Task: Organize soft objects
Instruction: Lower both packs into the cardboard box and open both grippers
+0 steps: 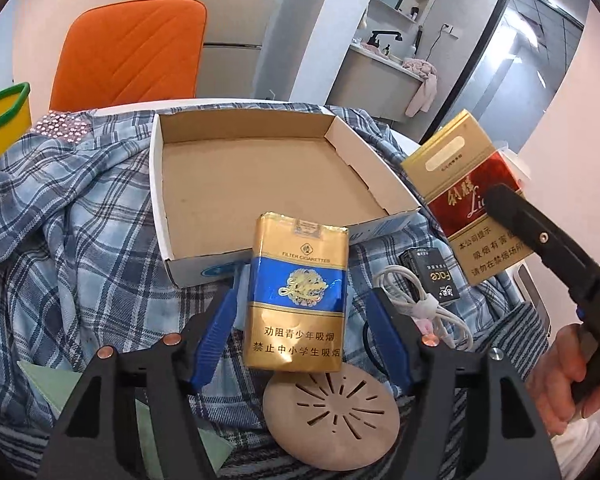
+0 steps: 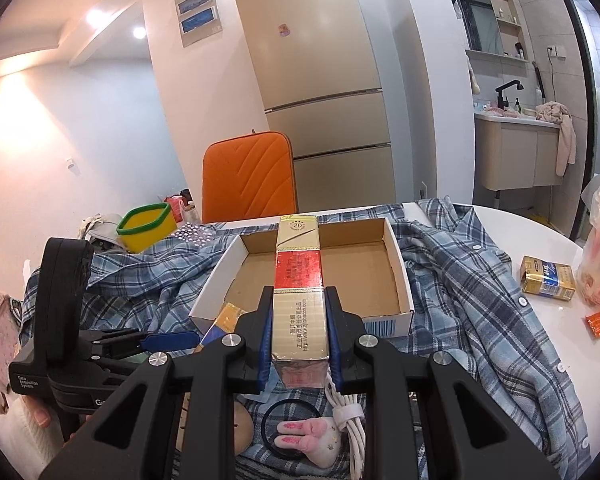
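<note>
An open cardboard box (image 1: 260, 184) lies on a blue plaid shirt (image 1: 80, 220); it also shows in the right wrist view (image 2: 400, 276). My left gripper (image 1: 300, 300) is open with its blue pads either side of a gold and blue soft cigarette pack (image 1: 296, 300) that rests on the shirt before the box. My right gripper (image 2: 298, 324) is shut on a red and gold cigarette pack (image 2: 299, 296), held in the air above the box's near edge. That pack (image 1: 468, 192) shows at the right of the left wrist view.
A round slotted disc (image 1: 332, 408), a coiled white cable (image 1: 424, 304) and a small black box (image 1: 434, 276) lie near the left gripper. A pink plush hair tie (image 2: 312, 440) lies below the right gripper. Another gold pack (image 2: 548, 278) sits on the white table. A yellow bin (image 2: 148, 226) and an orange chair (image 2: 248, 176) stand behind.
</note>
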`<state>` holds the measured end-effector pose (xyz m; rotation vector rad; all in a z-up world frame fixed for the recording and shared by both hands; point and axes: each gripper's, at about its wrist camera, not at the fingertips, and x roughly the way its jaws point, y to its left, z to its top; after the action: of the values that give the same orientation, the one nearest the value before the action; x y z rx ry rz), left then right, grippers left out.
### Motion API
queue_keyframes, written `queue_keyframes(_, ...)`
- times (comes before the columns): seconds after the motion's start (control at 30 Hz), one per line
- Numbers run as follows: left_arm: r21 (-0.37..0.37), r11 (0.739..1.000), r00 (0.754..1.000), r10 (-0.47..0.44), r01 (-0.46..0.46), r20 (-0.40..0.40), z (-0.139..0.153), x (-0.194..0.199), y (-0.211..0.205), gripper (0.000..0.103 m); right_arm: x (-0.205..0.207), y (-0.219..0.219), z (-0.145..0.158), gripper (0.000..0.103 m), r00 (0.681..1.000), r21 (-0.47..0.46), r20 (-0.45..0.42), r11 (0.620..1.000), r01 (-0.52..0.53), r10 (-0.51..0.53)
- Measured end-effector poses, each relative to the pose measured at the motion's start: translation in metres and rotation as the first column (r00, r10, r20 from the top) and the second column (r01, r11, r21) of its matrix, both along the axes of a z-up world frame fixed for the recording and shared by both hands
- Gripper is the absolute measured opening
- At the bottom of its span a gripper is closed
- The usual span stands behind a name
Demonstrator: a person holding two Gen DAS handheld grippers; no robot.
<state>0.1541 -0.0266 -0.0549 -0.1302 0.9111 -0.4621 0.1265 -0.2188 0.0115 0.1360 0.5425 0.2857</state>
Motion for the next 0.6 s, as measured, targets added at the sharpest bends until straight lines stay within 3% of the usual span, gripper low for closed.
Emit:
queue_keyframes(0.23,0.117,0.993,0.999,-0.034,0.03,0.027,-0.006,-0.003,-0.015,0.066,0.0,0.003,-0.001,0.024,1.0,-0.016,0.001,1.0,-0.001,0.001)
queue_keyframes(0.37,0.135,0.99,0.999,-0.042,0.045,-0.018,-0.014,0.0,-0.017,0.052,0.001,0.003,-0.002,0.024,1.0,-0.019,-0.008,1.0,0.003,-0.003)
queue_keyframes(0.5,0.195,0.98,0.997,-0.051,0.039,0.055,-0.009,-0.01,-0.024,0.051,0.001,0.003,-0.003,0.024,1.0,-0.023,-0.007,1.0,0.005,-0.005)
queue_keyframes(0.6,0.197,0.98,0.981,-0.034,-0.004,0.191,0.004,-0.027,-0.024,0.051,0.001,0.004,-0.004,0.024,1.0,-0.031,-0.001,0.999,0.009,-0.009)
